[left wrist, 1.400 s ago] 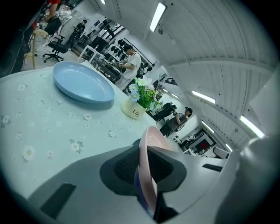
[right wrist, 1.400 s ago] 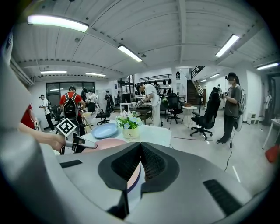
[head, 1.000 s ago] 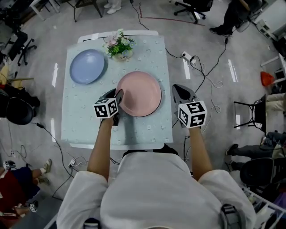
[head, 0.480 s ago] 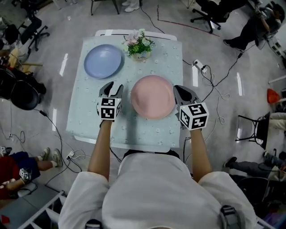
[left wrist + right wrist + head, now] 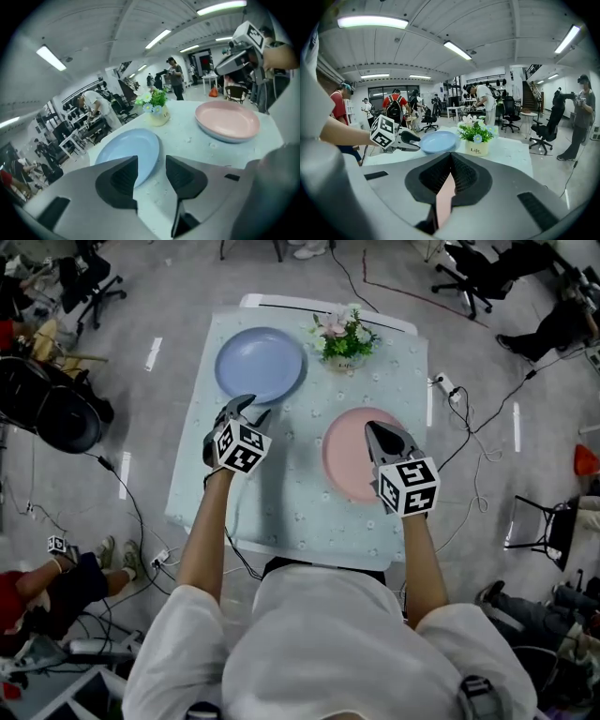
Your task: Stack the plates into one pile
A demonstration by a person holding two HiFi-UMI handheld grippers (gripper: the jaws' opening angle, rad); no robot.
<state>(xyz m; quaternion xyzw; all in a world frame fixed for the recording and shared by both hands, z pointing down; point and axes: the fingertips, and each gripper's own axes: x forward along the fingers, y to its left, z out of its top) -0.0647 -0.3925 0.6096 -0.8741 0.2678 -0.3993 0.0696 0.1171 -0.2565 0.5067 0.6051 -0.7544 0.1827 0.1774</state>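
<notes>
The pile is not yet being built: both plates are lying apart on the tabletop (image 5: 281,498). The right gripper (image 5: 449,159) is clamping the near rim of the pink plate (image 5: 343,457), which is running out ahead of it. The left gripper (image 5: 151,161) has just been opening, and its jaws are standing wide with nothing between them. The blue plate (image 5: 125,150) is lying just ahead of it. By my judgement, setting one plate on the other is what remains.

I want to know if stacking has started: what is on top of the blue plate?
Nothing; the blue plate is bare in the head view. The pink plate is apart from it, partly covered by the right hand-held gripper clamped on its rim.
</notes>
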